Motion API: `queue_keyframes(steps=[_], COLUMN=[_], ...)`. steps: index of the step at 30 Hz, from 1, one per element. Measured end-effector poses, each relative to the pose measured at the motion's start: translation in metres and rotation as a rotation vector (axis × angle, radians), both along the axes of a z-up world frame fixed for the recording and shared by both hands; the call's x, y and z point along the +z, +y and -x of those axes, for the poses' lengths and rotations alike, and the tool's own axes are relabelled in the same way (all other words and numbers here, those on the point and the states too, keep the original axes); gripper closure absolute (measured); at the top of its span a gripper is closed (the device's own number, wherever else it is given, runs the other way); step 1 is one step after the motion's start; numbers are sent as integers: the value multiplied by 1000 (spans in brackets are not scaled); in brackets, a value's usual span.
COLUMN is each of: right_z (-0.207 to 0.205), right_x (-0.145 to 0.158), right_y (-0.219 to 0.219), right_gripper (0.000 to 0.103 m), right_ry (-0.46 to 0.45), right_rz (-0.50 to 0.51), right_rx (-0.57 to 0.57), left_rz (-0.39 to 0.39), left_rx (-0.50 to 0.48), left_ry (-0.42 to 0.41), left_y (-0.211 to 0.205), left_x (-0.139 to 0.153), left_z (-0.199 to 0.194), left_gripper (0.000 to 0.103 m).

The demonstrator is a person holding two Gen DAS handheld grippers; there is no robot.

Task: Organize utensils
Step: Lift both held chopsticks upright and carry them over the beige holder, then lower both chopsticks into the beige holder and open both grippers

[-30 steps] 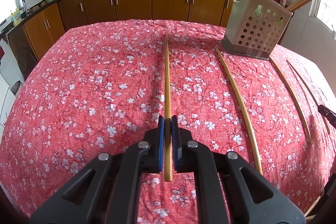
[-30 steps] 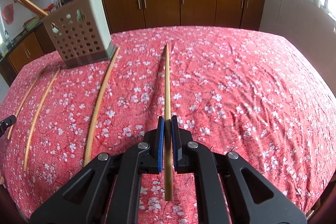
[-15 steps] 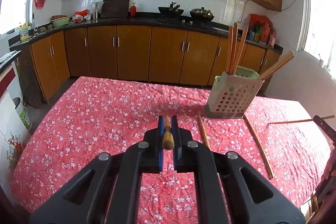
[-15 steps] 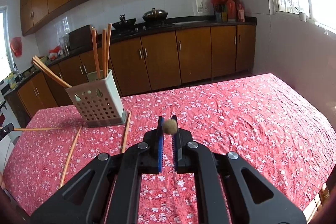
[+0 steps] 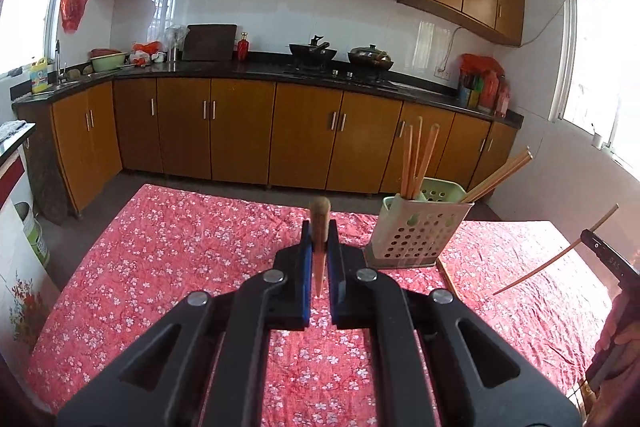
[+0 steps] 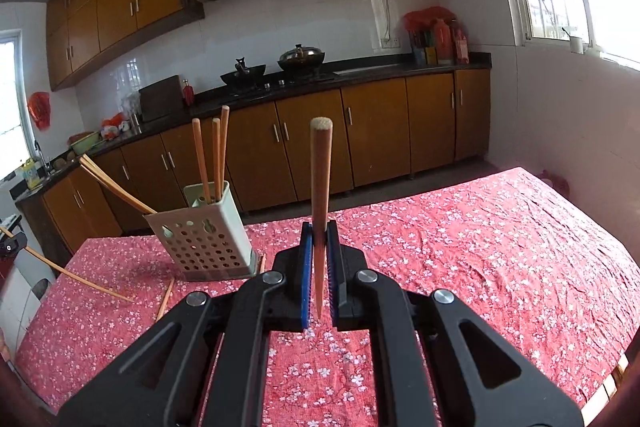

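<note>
While each hand holds one chopstick up off the table, the holder waits ahead.

My left gripper (image 5: 319, 239) is squeezed tight on a chopstick (image 5: 320, 223); its long way points almost straight away from me. My right gripper (image 6: 319, 241) pinches another chopstick (image 6: 320, 179) that stands tall. The holder (image 5: 416, 233) sits just right of middle in the left view and left of middle in the right view (image 6: 204, 231), so it is between my hands. More chopsticks (image 6: 166, 293) lie on the red cloth (image 6: 480, 247) by its foot. I think each stick must tip thin end down to go in.
</note>
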State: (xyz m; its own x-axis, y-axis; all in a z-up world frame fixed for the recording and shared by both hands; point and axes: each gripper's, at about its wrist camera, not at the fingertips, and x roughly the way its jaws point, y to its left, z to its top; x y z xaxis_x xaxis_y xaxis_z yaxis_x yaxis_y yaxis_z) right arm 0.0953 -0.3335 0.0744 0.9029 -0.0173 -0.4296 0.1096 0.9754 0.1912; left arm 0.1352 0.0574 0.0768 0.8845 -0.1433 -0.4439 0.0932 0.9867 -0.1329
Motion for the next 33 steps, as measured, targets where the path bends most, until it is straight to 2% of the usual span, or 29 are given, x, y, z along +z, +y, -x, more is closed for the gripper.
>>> queue_keyframes(steps=[11,18,23,28,33], right_z=[2,-12,-38,-63,-91], right_x=[67,100,105,98,74], right_y=[24,41,48,58,72], right_gripper=[96,96,96,96,95], right_ry=[-165,-269,-310,-352,-300], right_rz=[-58,-62,-63,-46,-23], right_rx=[126,181,179,170,187], left_rz=[55,81,77,49,39], left_rx=[-149,-134,-85,-52,-60], left_ry=[-101,-241,-294,-286,-246], left_y=[-48,-79,-91,-103,-111], left_x=[56,94,105,96,81], left_z=[-2,-18,-39,-63,-88], left_gripper=[95,95,95,95,95])
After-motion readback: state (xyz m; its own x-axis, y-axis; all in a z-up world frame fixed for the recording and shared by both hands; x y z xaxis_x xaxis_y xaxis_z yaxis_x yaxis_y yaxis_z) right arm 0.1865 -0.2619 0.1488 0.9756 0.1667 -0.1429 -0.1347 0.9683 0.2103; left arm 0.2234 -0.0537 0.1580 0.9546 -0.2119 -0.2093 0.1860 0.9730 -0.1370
